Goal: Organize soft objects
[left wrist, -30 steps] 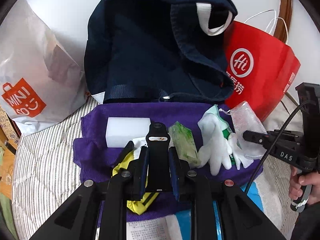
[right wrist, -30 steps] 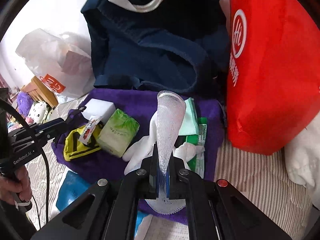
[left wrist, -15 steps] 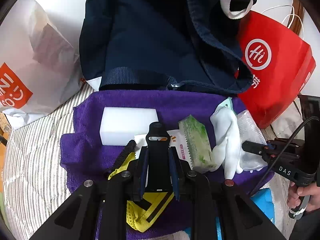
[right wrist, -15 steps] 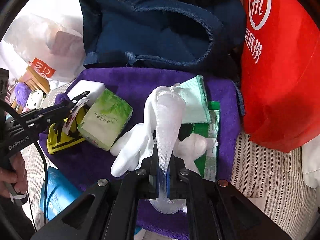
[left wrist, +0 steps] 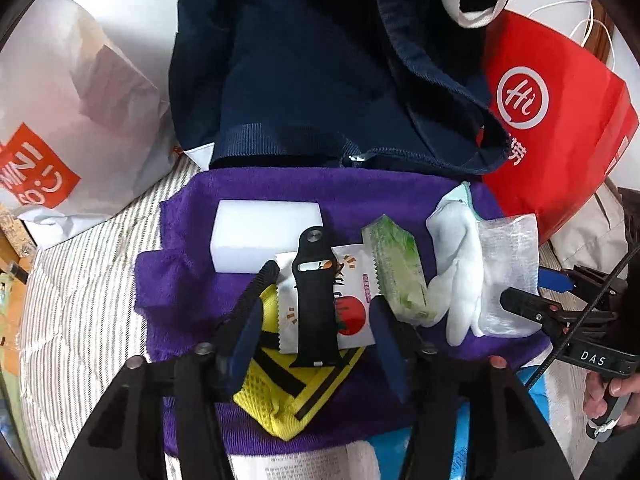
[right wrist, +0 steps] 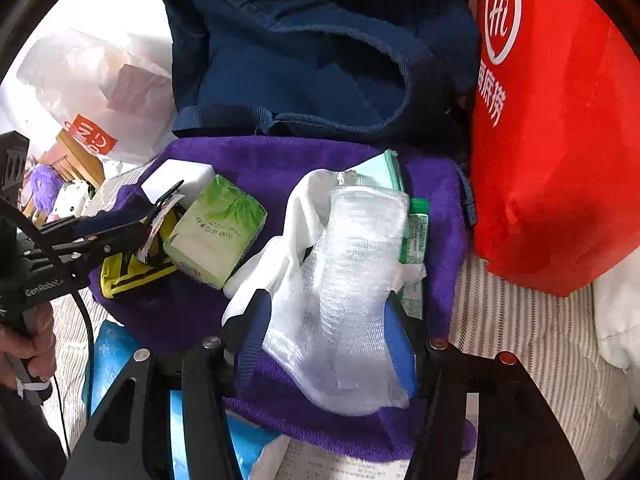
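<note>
Left wrist view, left to right: white Miniso bag point(left wrist: 60, 128) at upper left; striped bedding point(left wrist: 80, 280) below it; navy bag point(left wrist: 320, 80) upper centre; purple towel point(left wrist: 192, 280) spread mid-frame; white foam block point(left wrist: 260, 236) on towel left of centre; left gripper point(left wrist: 316, 320) lower centre, jaws just opened and standing apart, pressing nothing; black strap point(left wrist: 316, 300) lying between them on a tomato-print sachet point(left wrist: 352, 300); yellow mesh cloth point(left wrist: 280, 400) underneath; green tissue pack point(left wrist: 400, 272) just right; white glove point(left wrist: 456, 272) beside it; red Hi bag point(left wrist: 560, 120) upper right.

Right wrist view, left to right: hand point(right wrist: 28, 344) at lower left edge gripping the other handle; tissue pack left of centre; right gripper point(right wrist: 324, 320) lower centre, jaws just opened, spread wide; white mesh sleeve point(right wrist: 352, 280) lying loose between them over glove and towel, touching right finger, not pinched; green-edged cloth point(right wrist: 380, 172) above; red bag filling right side.
</note>
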`<state>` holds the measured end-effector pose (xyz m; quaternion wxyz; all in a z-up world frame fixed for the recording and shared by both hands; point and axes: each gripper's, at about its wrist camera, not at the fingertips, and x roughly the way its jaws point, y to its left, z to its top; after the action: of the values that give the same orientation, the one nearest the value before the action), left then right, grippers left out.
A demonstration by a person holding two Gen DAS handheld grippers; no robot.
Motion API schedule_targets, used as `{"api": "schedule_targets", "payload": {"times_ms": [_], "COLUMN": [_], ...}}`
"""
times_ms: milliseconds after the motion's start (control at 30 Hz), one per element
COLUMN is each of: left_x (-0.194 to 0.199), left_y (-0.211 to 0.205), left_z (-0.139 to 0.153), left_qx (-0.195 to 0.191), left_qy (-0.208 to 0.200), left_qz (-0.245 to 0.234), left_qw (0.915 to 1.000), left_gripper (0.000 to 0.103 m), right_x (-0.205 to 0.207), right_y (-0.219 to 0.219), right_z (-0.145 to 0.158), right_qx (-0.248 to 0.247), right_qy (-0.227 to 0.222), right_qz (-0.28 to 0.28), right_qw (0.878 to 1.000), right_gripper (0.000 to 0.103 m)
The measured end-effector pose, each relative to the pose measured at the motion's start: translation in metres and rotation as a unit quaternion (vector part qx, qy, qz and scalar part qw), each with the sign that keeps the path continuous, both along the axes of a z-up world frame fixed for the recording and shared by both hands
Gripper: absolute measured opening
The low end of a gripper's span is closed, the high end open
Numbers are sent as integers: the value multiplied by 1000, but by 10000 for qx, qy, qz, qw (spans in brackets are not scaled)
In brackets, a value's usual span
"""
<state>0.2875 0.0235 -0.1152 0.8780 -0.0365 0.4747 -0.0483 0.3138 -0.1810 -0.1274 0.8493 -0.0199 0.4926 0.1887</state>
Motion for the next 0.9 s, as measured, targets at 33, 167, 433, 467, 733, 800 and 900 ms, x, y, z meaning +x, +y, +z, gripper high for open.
{"api": "schedule_targets", "payload": {"times_ms": [33, 167, 433, 467, 733, 800, 900], "left_x": [-3, -20, -69, -76, -124, -135, -152], "left_y": [1, 0, 2, 1, -17, -21, -34], "left_z": [4, 20, 49, 51, 75, 79, 86], "left_qx": [8, 107, 130, 188, 316, 291, 335], "left_qy": [-30, -146, -245, -249, -277, -277, -290], "left_qz": [16, 80, 217, 222, 346, 391, 324], "left_qw": [10000, 9998, 9994, 9993, 9985, 9984, 9985], "left_gripper": [57, 76, 90, 97, 103, 103, 103], "right_x": [-1, -13, -65, -71, -133, -148, -169], "right_y": [-1, -7, -15, -16, -29, -34, -43], "right_z": [2, 18, 58, 61, 84, 88, 94], "right_qx": [-42, -59, -82, -124, -128, -219, -251], "right_qy": [-4, -53, -316, -341, -429, -476, -537], "right_qz": [-22, -150, -330, -365, -729, -842, -1003], "right_qw": [10000, 9999, 9989, 9987, 9963, 9951, 9932], "right_gripper": [56, 66, 80, 81, 95, 95, 100]}}
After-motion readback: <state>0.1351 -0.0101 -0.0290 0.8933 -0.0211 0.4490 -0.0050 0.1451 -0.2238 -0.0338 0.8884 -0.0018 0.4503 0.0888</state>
